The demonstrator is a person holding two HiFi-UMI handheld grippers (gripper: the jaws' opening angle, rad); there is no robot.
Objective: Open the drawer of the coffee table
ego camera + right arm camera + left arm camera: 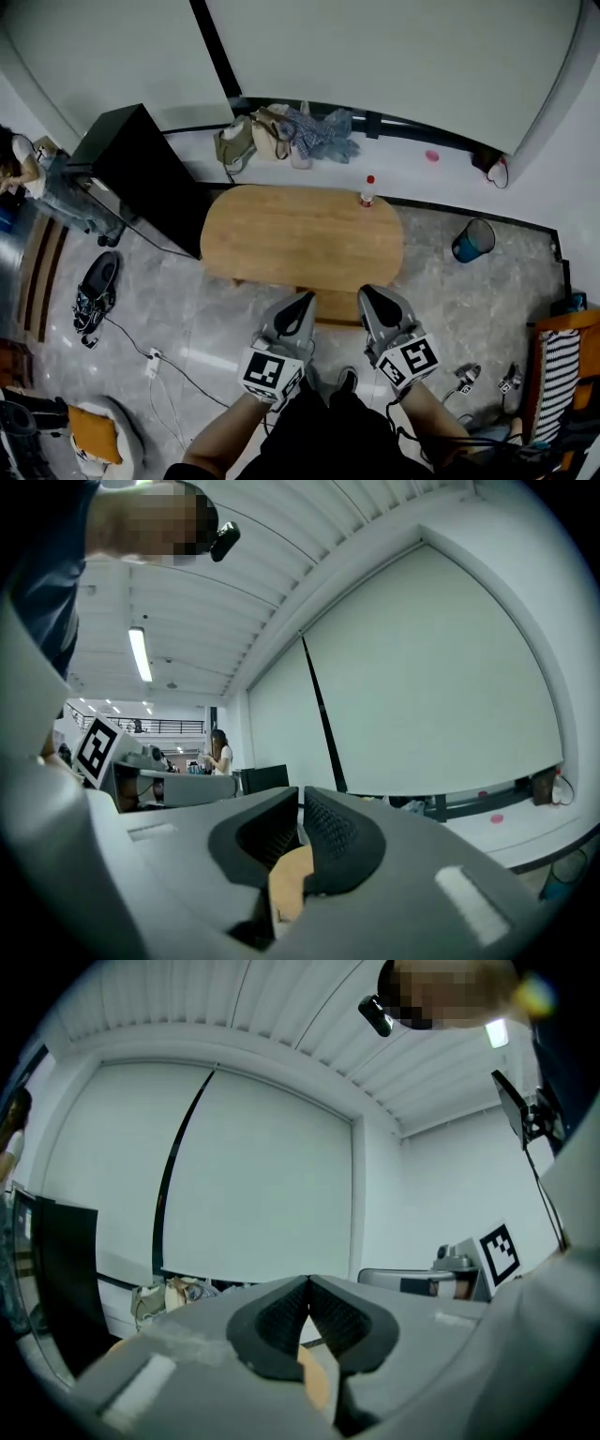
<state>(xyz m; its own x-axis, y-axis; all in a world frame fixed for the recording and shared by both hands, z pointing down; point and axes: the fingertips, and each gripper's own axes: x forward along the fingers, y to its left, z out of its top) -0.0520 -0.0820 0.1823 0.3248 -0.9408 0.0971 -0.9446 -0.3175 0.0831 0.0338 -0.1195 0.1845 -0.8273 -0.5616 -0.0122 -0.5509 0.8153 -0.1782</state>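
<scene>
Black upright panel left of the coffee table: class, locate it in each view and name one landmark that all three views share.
Head view: the black panel stands upper left, beside the coffee table's left end.
Left gripper view: at the far left edge, partly cut off.
Right gripper view: small, just left of centre, right of a standing person.
Shared landmark: the dark vertical wall strip.
</scene>
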